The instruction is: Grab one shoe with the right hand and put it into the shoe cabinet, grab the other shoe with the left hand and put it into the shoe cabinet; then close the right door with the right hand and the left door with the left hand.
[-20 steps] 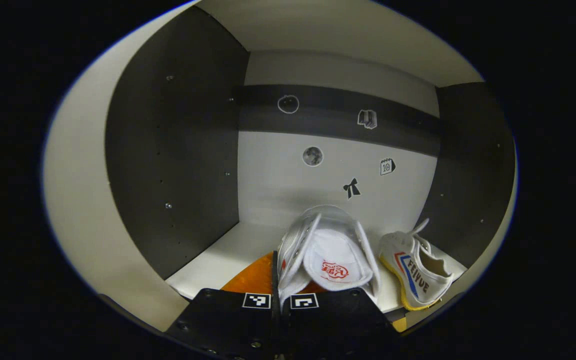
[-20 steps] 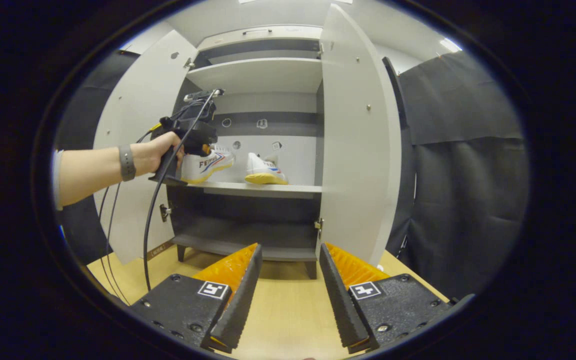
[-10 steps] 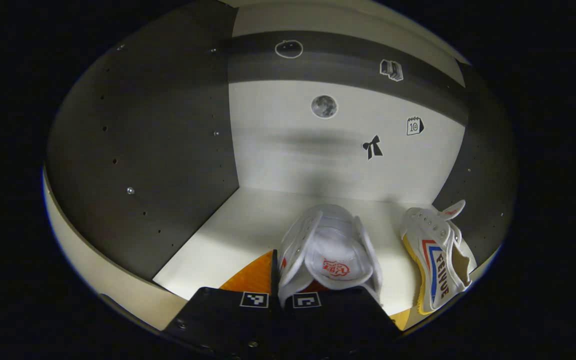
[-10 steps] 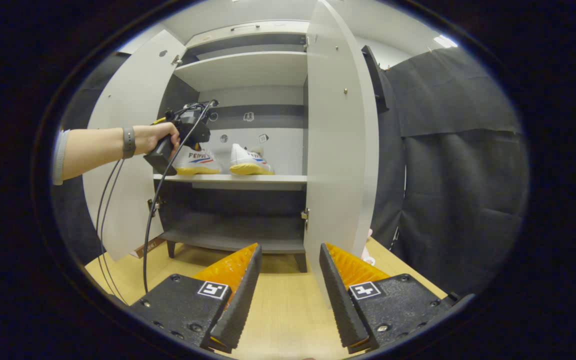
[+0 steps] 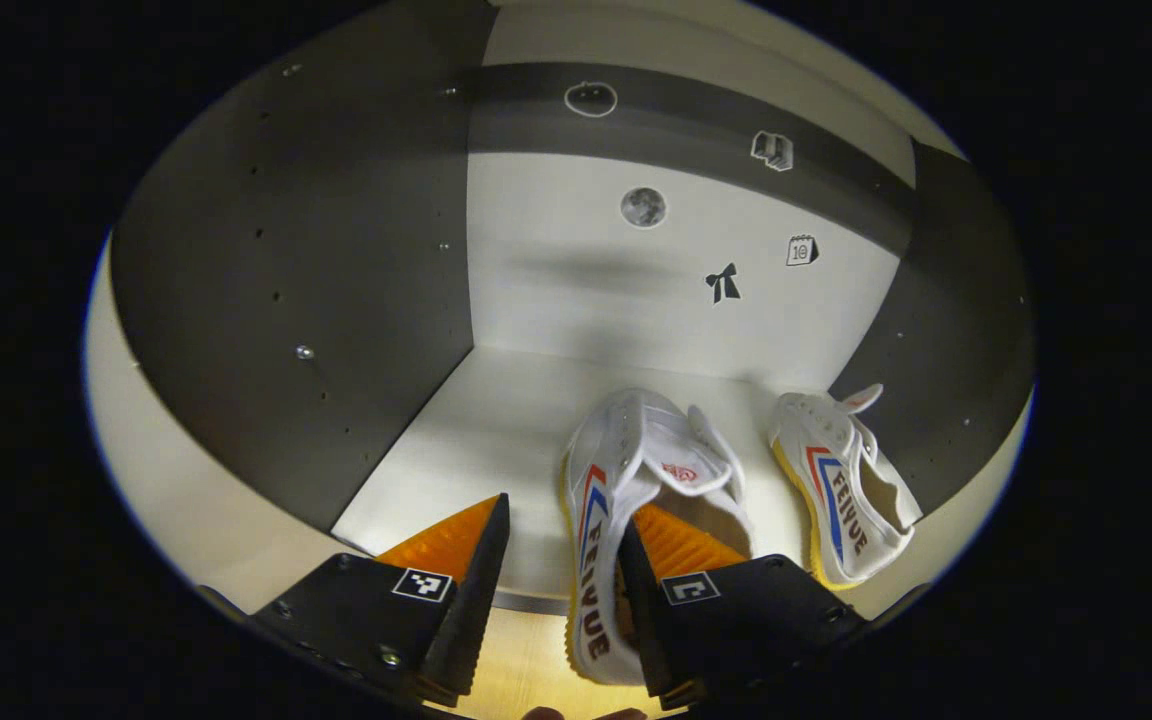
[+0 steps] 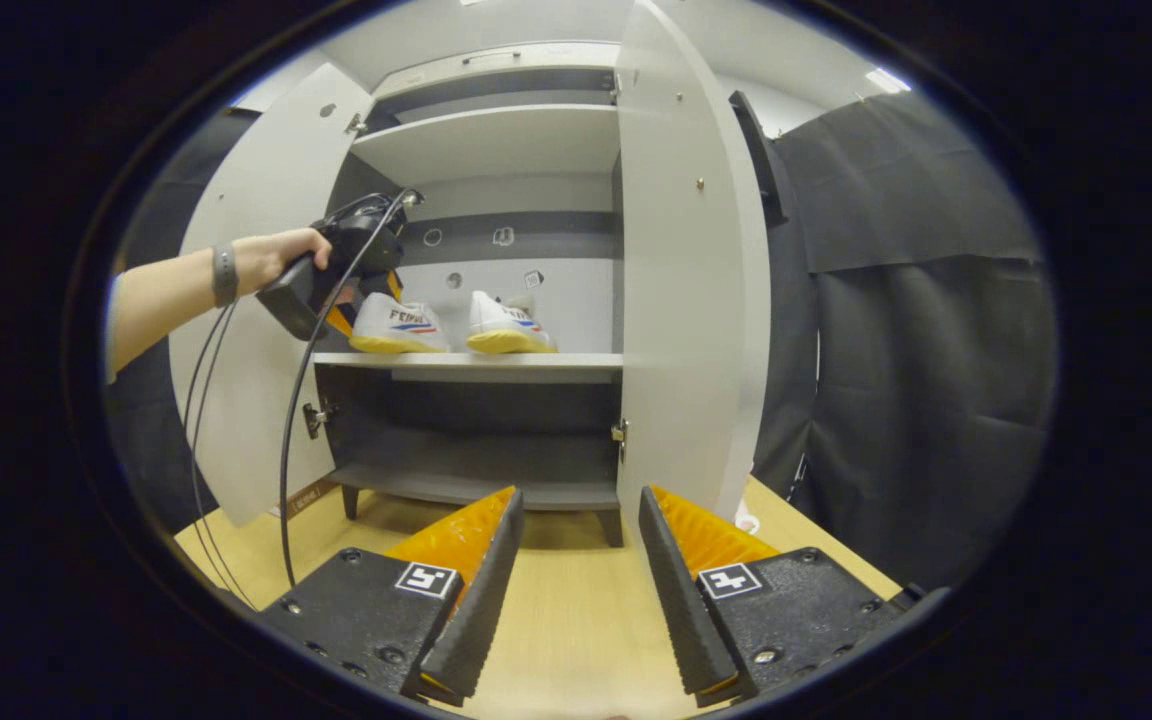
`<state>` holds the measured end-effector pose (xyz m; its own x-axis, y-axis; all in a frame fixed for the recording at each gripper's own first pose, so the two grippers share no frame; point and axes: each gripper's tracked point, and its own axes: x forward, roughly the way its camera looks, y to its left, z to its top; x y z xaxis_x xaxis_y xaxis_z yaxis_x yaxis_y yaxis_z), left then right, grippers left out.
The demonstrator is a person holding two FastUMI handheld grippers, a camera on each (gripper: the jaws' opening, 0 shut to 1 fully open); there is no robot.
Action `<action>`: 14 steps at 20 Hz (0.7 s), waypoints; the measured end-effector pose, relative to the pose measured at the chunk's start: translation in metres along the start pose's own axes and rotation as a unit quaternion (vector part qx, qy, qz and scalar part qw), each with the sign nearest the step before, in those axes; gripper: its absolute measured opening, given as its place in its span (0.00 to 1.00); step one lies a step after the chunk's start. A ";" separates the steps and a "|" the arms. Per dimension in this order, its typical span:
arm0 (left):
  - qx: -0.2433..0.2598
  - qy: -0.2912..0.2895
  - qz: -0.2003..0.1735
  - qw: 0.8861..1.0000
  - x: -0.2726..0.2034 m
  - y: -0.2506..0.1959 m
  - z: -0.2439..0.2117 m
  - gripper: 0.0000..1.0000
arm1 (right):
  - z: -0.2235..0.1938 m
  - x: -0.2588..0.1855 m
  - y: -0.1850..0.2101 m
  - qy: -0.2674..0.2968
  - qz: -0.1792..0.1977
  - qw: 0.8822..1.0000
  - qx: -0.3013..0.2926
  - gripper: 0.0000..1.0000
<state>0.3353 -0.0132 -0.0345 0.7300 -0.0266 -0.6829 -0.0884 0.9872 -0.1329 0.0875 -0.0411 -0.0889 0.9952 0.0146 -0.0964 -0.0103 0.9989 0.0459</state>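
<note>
Resting side by side on the pale middle shelf (image 5: 496, 420) of the grey-and-white shoe cabinet (image 6: 496, 140) are two white canvas shoes with yellow soles and red and blue side stripes. In the left gripper view, the left shoe (image 5: 626, 500) lies near the shelf's front edge with its heel end overhanging toward the camera, and the right shoe (image 5: 841, 480) sits just beside it, close to the dark right inner wall (image 5: 956, 340). The left gripper (image 5: 556, 590) has its fingers spread apart and released: one finger stands clear to the left of the left shoe, and the other appears to reach into or over its opening; whether it touches the shoe cannot be told. Small stickers (image 5: 644, 207) dot the cabinet's back panel.

In the right gripper view, the right gripper (image 6: 573, 575) hangs low over the light wooden tabletop (image 6: 576, 640), well apart from the cabinet, its fingers parted and grasping nothing. Farther off, a person's hand (image 6: 281, 255) with a grey wristband holds the left gripper (image 6: 366, 290) at the left end of the middle shelf, next to the left shoe (image 6: 398, 325); the right shoe (image 6: 508, 325) stands just to its right. Both white cabinet doors stand open: the left door (image 6: 266, 250) swung far out, the right door (image 6: 686, 280) edge-on toward the camera. Black cables (image 6: 291, 440) trail down from the held gripper.
</note>
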 end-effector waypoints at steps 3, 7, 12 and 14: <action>-0.015 -0.048 -0.042 0.998 -0.042 -0.008 -0.001 0.66 | 0.003 -0.003 0.007 -0.003 0.009 1.000 -0.003 0.73; -0.007 -0.161 -0.088 0.983 -0.113 -0.016 -0.014 0.61 | 0.010 -0.011 0.019 -0.007 0.024 1.000 -0.009 0.74; 0.032 -0.288 -0.076 0.954 -0.190 -0.002 -0.077 0.71 | 0.027 -0.030 0.036 -0.020 0.047 0.999 -0.007 0.74; 0.033 -0.317 -0.061 0.946 -0.218 0.006 -0.108 0.73 | 0.031 -0.040 0.039 -0.022 0.052 0.998 -0.004 0.74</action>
<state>0.1029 -0.0188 0.0363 0.9936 -0.0611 -0.0946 0.0492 0.9911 -0.1233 0.0506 -0.0037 -0.0525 0.9920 0.1175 -0.0473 -0.1153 0.9923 0.0457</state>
